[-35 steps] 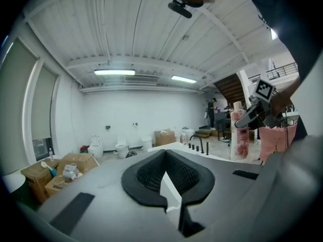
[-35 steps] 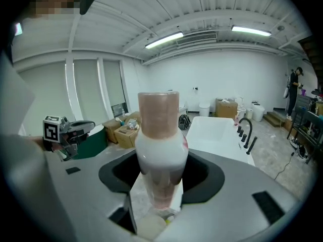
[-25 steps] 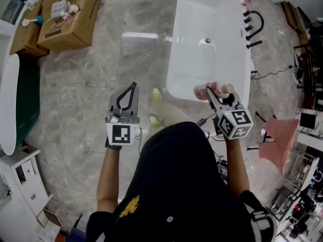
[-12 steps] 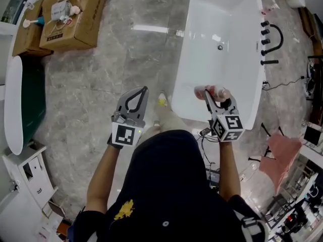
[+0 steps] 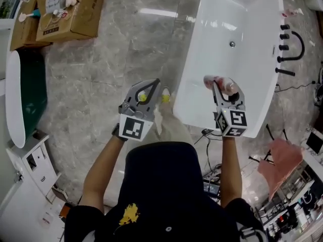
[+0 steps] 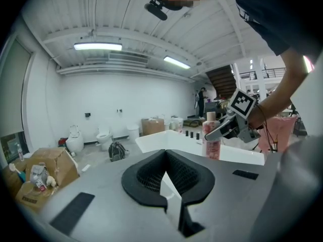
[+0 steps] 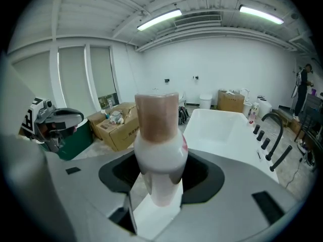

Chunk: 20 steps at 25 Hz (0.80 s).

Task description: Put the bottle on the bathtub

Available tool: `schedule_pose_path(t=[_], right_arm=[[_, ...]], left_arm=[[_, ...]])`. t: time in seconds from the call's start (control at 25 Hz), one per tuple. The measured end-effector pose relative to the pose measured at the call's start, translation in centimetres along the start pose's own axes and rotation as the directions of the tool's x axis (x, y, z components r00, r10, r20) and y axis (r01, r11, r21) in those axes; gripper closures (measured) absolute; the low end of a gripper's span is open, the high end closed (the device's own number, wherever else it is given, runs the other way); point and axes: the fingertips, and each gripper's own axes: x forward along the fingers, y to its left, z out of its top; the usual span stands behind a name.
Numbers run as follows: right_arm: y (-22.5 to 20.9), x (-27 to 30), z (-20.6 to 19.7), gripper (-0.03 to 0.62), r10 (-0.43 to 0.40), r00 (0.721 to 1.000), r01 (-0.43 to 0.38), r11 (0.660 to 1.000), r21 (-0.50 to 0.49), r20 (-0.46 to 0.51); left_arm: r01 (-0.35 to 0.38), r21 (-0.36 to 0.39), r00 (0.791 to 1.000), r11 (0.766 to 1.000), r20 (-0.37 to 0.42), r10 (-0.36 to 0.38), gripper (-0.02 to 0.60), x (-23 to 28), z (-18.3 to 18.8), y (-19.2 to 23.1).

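Note:
A white bathtub fills the upper right of the head view. My right gripper is shut on a pink bottle with a tan cap, and holds it over the near end of the tub's basin. In the right gripper view the bottle stands between the pads, with the tub beyond it. My left gripper hovers over the floor just left of the tub, jaws shut with nothing in them. In the left gripper view, its closed tips meet in front of the tub and the bottle.
Black faucet fittings line the tub's right rim. Open cardboard boxes sit on the marble floor at the far left. A green tub with a white rim and a white cabinet stand at left. Cables and a pink cloth lie at right.
Both grippers have moved forward and down toward the tub. The bottle, held over the tub's near rim before, is now farther in over the basin. The grip has stayed the same.

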Motion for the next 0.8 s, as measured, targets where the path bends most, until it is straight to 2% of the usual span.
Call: schedule_pose_path(t=[0.24, 0.64, 0.8], right_arm=[[-0.1, 4.3, -1.6, 0.368, -0.002, 1.0, 0.002, 1.0, -0.004, -0.002], [0.1, 11.9, -5.7, 0.368, -0.061, 0.998, 0.061, 0.998, -0.023, -0.004], [0.0, 14.8, -7.6, 0.368, -0.071, 0.997, 0.071, 0.997, -0.02, 0.004]], left_arm=[[0.046, 0.015, 0.999, 0.999, -0.029, -0.046, 0.563, 3.7, -3.6, 0.6], [0.158, -0.041, 0.987, 0.987, -0.015, -0.159, 0.563, 10.4, -13.0, -0.2], [0.173, -0.068, 0.985, 0.983, -0.007, -0.174, 0.563, 12.9, -16.7, -0.6]])
